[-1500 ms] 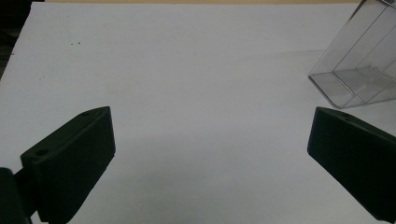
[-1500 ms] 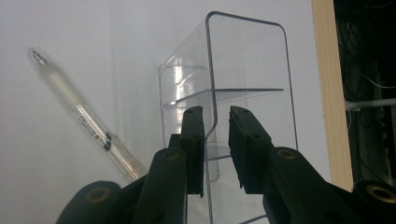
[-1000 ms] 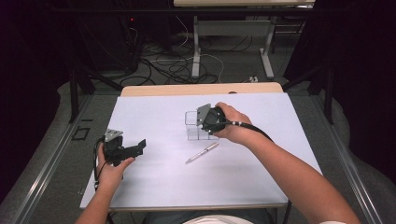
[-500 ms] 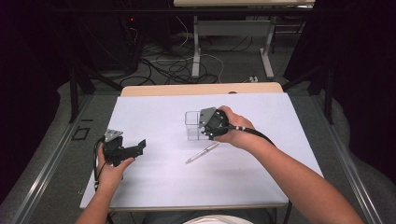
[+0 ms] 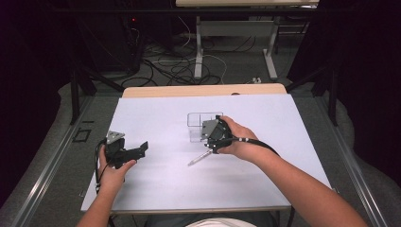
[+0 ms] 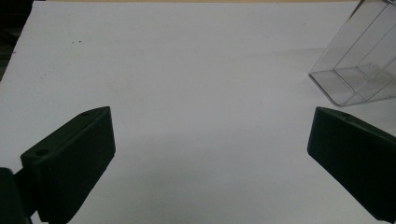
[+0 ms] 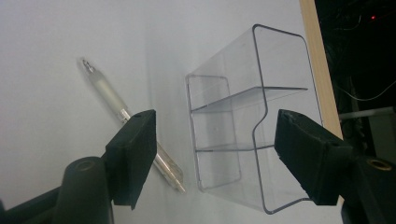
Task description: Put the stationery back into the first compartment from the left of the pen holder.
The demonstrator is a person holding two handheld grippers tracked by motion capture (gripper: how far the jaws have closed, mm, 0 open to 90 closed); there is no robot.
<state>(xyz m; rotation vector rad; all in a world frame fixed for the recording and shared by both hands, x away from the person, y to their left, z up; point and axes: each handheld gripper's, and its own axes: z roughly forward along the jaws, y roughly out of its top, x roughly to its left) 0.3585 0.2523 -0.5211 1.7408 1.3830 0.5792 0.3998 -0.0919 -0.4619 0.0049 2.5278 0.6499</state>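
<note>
One camera looks down from above; both gripper cameras sit low near the clear box, which all share.

A white sheet is being borne by a wooden table, whose bare far edge is being left exposed. Grey floor beyond is being crossed by tangled cables. White desk legs are being seen farther back. Dark curtains are flanking the scene; a red light is glowing.

Pen just beside box
</note>
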